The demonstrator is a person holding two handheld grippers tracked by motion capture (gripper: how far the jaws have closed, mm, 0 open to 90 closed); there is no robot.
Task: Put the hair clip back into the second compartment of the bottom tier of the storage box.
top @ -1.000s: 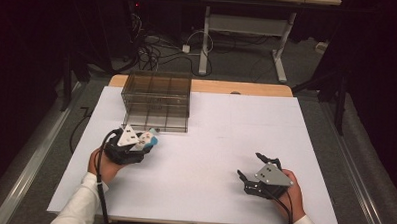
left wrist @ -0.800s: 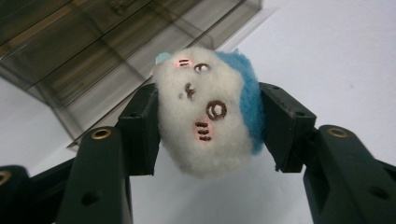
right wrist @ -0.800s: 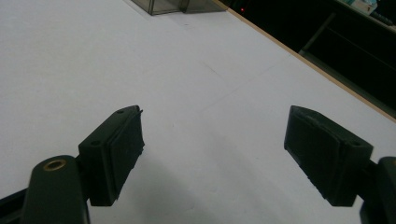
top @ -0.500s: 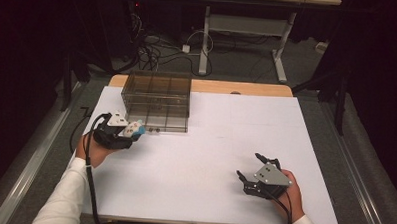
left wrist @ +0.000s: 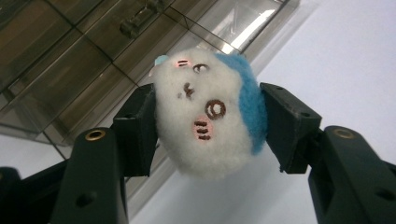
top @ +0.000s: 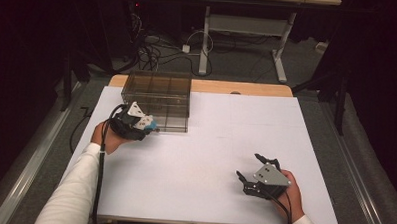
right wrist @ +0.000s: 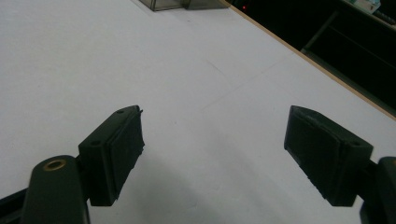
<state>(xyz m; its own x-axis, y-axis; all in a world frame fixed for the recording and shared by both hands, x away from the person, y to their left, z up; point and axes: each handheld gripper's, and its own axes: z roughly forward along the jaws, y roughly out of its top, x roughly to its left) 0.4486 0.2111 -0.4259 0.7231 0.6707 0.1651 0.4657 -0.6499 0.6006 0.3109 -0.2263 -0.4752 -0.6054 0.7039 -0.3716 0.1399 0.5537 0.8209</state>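
The left claw point(left wrist: 205, 126) is clamped on a white-and-blue plush toy point(left wrist: 210, 114) just beside the clear drawer box point(top: 159, 98). Its jaws have just been opening, so the soft toy could slip out and drop to the tabletop point(top: 210, 142) — short of any drawer. The right claw point(right wrist: 212, 154) rests apart, empty. Whether a drawer stands open is hard to make out — glare blurs the fronts.

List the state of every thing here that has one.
Plush toy: held off the table between the jaws, face sideways.
Left hand-held gripper: shut on the plush toy, beside the organizer box.
Right hand-held gripper: open, nothing between its jaws.
Organizer box: upright on the table, drawers shut.
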